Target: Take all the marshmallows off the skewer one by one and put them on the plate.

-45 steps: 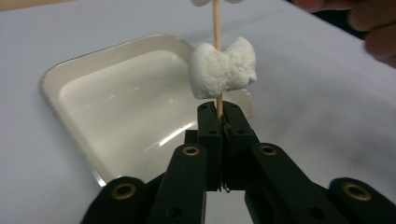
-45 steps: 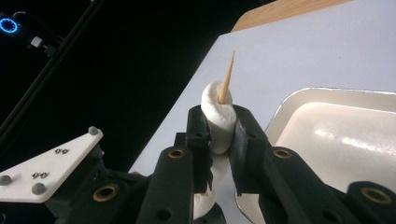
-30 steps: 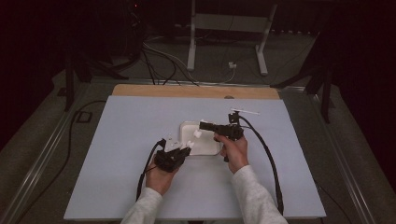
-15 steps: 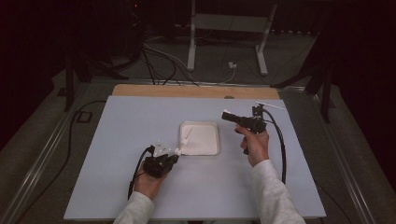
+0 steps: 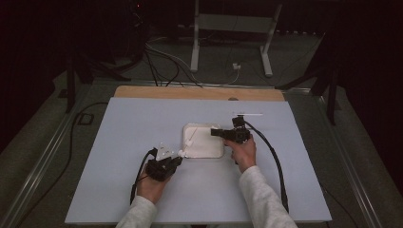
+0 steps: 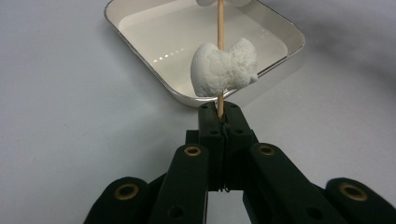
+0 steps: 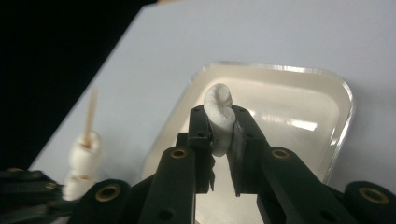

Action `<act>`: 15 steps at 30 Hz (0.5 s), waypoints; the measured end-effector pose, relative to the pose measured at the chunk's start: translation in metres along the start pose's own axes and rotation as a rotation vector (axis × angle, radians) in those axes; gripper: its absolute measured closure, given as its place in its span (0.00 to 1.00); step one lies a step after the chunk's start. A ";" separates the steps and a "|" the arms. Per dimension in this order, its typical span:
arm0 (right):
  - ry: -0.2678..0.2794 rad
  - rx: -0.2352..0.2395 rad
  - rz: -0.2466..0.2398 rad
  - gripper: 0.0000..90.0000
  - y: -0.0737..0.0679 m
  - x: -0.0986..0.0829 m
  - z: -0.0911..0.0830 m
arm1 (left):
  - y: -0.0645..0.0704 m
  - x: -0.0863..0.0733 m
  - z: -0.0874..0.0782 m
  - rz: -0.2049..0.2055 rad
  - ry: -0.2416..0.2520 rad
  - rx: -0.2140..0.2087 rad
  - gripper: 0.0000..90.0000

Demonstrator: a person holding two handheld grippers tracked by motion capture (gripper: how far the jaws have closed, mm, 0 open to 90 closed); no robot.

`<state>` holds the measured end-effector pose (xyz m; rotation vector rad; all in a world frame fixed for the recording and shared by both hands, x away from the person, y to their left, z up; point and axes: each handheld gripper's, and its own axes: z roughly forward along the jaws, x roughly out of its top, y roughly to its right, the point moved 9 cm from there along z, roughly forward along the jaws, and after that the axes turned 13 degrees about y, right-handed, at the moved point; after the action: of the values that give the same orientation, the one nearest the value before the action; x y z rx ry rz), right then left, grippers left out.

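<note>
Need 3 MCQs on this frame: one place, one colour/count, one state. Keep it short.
1. Where is the wooden skewer held?
A. In the left gripper
B. Flat in the tray
C. In the right gripper

2. What colour is the inside of the tray?
A. Blue
B. Cream white
C. Black

3. What state is the right gripper in?
A. Wide open, nothing in it
B. Lying on the table
C. Shut on a marshmallow

Answers:
1 A: the left gripper view shows the skewer rising from between that gripper's closed fingers, with a marshmallow threaded on it.
2 B: both gripper views show a pale cream inside with a silvery rim.
3 C: the right gripper view shows the white piece squeezed between its fingers, over the tray.
</note>
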<state>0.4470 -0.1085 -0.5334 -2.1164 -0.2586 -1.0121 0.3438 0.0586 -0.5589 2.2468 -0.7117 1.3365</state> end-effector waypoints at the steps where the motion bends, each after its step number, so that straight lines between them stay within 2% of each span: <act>1: -0.013 -0.002 -0.001 0.89 0.000 -0.003 0.002 | 0.000 0.000 0.000 0.000 -0.001 0.000 1.00; 3: -0.027 -0.004 -0.009 0.88 0.000 -0.008 0.006 | 0.000 0.000 0.000 -0.001 -0.001 0.001 1.00; 5: -0.037 0.001 -0.009 0.81 -0.001 -0.010 0.009 | 0.000 0.001 0.001 -0.002 0.000 0.002 1.00; 6: -0.047 0.004 -0.010 0.72 -0.001 -0.012 0.010 | -0.001 0.001 0.001 -0.003 0.000 0.003 1.00; 7: -0.047 0.004 -0.010 0.72 -0.001 -0.012 0.010 | -0.001 0.001 0.001 -0.002 0.000 0.002 1.00; 8: -0.052 0.005 -0.010 0.68 -0.001 -0.013 0.010 | -0.001 0.001 0.001 -0.003 0.000 0.003 1.00; 9: -0.056 0.003 -0.016 0.61 -0.001 -0.014 0.009 | -0.001 0.001 0.001 -0.004 0.001 0.003 1.00; 10: -0.056 0.003 -0.016 0.61 -0.001 -0.014 0.009 | -0.001 0.001 0.001 -0.002 0.000 0.002 1.00; 15: -0.043 0.006 -0.017 0.47 -0.003 -0.011 0.007 | -0.001 0.003 0.001 -0.003 0.004 0.002 1.00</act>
<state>0.4421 -0.0999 -0.5429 -2.1358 -0.3016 -0.9751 0.3459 0.0579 -0.5572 2.2460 -0.7058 1.3405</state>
